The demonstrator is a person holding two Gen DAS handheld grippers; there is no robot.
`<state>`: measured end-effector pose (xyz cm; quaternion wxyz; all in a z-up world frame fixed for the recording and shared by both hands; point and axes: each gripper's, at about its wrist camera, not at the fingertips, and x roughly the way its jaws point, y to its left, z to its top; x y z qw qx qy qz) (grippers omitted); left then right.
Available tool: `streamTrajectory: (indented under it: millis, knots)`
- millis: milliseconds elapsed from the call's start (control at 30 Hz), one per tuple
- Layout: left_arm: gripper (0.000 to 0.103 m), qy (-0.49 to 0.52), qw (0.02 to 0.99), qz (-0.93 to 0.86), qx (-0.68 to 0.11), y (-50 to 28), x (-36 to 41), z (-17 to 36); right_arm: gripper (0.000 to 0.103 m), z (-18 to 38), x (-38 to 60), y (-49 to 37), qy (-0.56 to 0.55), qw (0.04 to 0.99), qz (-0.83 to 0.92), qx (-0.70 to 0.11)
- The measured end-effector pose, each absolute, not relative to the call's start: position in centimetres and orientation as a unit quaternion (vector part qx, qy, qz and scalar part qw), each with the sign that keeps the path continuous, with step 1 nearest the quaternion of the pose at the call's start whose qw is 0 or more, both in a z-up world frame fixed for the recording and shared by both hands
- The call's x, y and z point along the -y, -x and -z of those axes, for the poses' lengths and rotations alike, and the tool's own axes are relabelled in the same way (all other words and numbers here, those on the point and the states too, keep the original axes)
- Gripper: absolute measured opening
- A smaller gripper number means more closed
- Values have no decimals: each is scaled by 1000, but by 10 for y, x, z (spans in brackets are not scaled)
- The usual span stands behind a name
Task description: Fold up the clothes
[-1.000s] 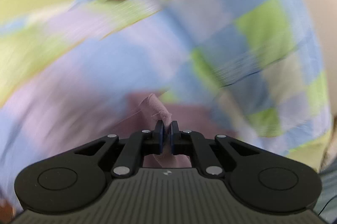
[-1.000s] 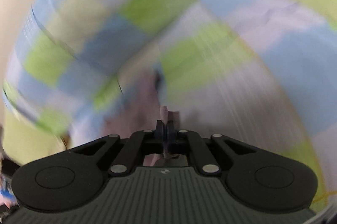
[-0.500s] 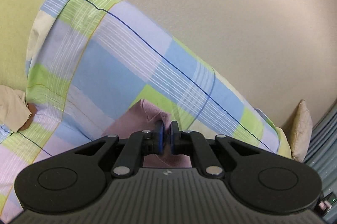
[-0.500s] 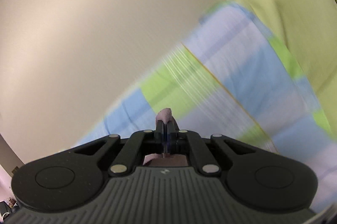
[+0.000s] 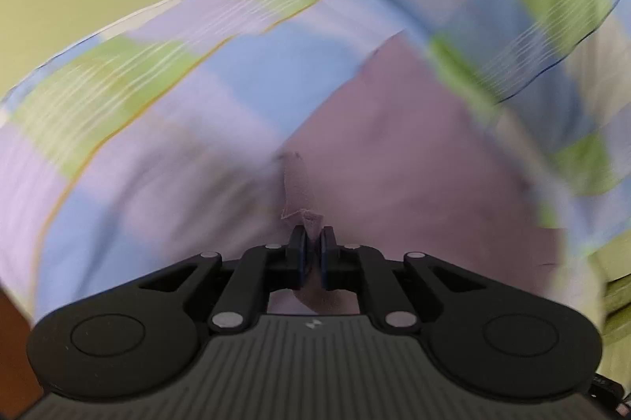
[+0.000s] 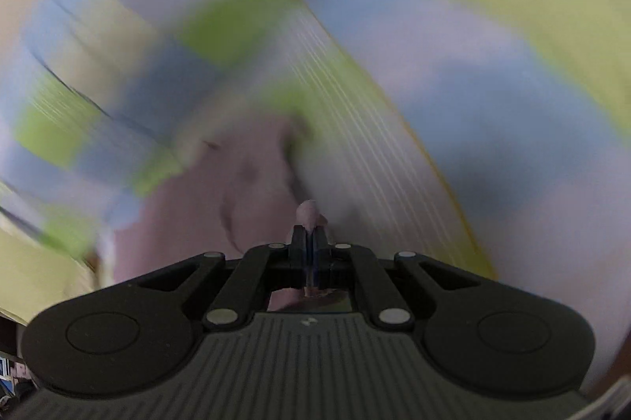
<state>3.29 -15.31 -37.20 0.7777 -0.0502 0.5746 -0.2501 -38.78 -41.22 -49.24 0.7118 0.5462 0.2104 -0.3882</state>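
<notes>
**Mid-swing, garment pinched at both ends**

Left gripper point(image 5: 311, 244) clamped nearly closed on a mauve garment point(image 5: 414, 152) edge, fabric poking past the tips. Garment drapes over the plaid bedsheet point(image 5: 197, 104). Right gripper point(image 6: 308, 242) likewise pinching a mauve fold. Views blurred. Step: laying it out flat. Next: lower together, keep it taut, then release.

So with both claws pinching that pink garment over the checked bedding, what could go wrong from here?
1. The left claw and the right claw each hold only a small pinch of the pink garment, so an edge might slip out.
2. Both views are motion-blurred; a quick swing could lay the cloth down creased or skewed.
3. The garment lies against the checked bedding, which might drag and bunch with it.
</notes>
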Motion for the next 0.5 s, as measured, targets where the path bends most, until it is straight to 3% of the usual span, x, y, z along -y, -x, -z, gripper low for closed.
streamTrajectory:
  millis: [67, 133, 167, 367, 500]
  knots:
    - [8, 44, 776, 251, -578, -31, 148, 368, 8, 508, 403, 387, -556, 696, 393, -226]
    - [8, 32, 777, 257, -574, -29, 147, 360, 24, 507, 395, 392, -568, 691, 395, -208]
    - [8, 25, 778, 261, -571, -28, 146, 356, 39, 504, 390, 394, -572, 689, 397, -199]
    - [8, -42, 772, 308, -554, -10, 153, 338, 41, 491, 343, 377, -646, 685, 309, -133]
    - [9, -83, 764, 338, -544, -12, 171, 342, 40, 499, 309, 331, -626, 726, 228, -172]
